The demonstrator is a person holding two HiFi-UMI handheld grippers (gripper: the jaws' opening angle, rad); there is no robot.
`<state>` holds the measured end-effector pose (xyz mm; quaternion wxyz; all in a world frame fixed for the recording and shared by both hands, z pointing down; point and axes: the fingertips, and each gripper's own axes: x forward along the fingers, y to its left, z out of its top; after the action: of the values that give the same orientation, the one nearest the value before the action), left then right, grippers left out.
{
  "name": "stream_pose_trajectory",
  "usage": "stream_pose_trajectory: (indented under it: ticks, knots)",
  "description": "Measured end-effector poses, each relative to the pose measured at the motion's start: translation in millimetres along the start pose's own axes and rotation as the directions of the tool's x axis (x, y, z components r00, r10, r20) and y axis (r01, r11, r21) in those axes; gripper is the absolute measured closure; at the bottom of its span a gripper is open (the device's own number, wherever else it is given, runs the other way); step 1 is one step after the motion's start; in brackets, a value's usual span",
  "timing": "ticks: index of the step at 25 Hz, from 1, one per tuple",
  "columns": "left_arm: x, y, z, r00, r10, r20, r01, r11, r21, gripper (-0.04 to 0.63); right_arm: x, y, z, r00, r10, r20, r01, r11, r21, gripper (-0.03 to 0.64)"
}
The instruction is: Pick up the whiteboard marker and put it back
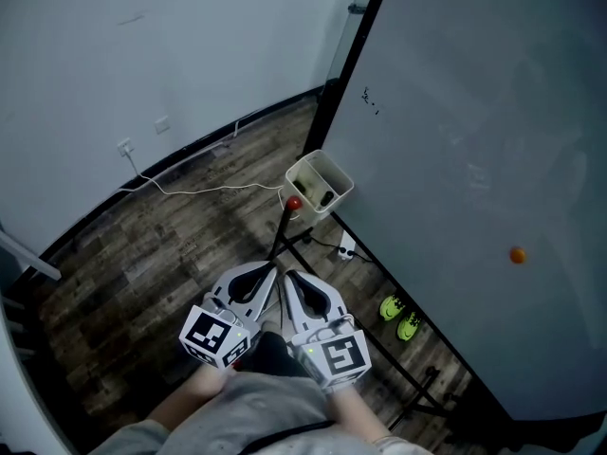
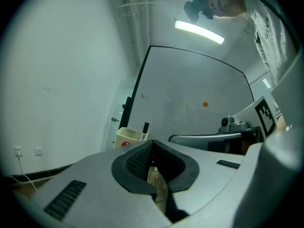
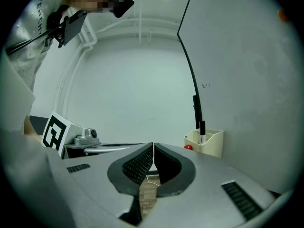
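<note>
a cream holder (image 1: 338,174) is seen fixed to the left edge of a large whiteboard (image 1: 455,159), above a dark wooden floor (image 1: 142,254). the whiteboard marker (image 3: 202,129) is stood upright inside this holder, black, its top showing above the rim. a small red ball (image 1: 294,203) is seen just beside the holder, at its lower edge.

the two grippers are held side by side, near the holder but apart from it, both pointed toward it. the left gripper (image 1: 273,271) is shown with its jaws pressed together and nothing between them. the right gripper (image 1: 289,275) is likewise shown with its jaws pressed together, tip to tip, with nothing pinched.

an orange dot (image 1: 517,254) is seen on the whiteboard, well to the right of the holder. a pair of bright green shoes (image 1: 403,317) is set on the floor under the whiteboard, further from the holder than the grippers. a white cable (image 1: 190,190) is laid across the floor to the holder's left.
</note>
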<state>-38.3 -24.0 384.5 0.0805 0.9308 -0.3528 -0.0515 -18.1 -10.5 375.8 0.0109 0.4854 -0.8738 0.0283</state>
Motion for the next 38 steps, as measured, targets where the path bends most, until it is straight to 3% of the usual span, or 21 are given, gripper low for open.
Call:
stream_pose_trajectory:
  ticks: [12, 26, 27, 29, 38]
  knots:
    - [71, 32, -7, 1.000, -0.016, -0.011, 0.016, 1.000, -0.008, 0.580, 40, -71, 2, 1.000, -0.009, -0.008, 0.009, 0.999, -0.034, 0.595]
    - [112, 55, -14, 1.000, -0.007, -0.025, 0.007, 1.000, -0.024, 0.580, 63, -133, 10, 0.997, -0.071, 0.001, 0.071, 0.996, -0.046, 0.594]
    - [114, 56, -15, 1.000, -0.004, -0.025, 0.004, 1.000, -0.025, 0.580, 65, -135, 10, 0.998, -0.068, 0.001, 0.068, 0.997, -0.049, 0.589]
    - [117, 60, -16, 1.000, 0.002, -0.026, -0.003, 1.000, -0.028, 0.580, 69, -138, 11, 0.999, -0.054, 0.002, 0.054, 0.997, -0.054, 0.503]
    - [127, 72, -18, 0.999, 0.033, -0.033, -0.034, 0.999, -0.033, 0.580, 86, -150, 12, 0.999, -0.031, -0.011, 0.030, 0.997, -0.073, 0.503]
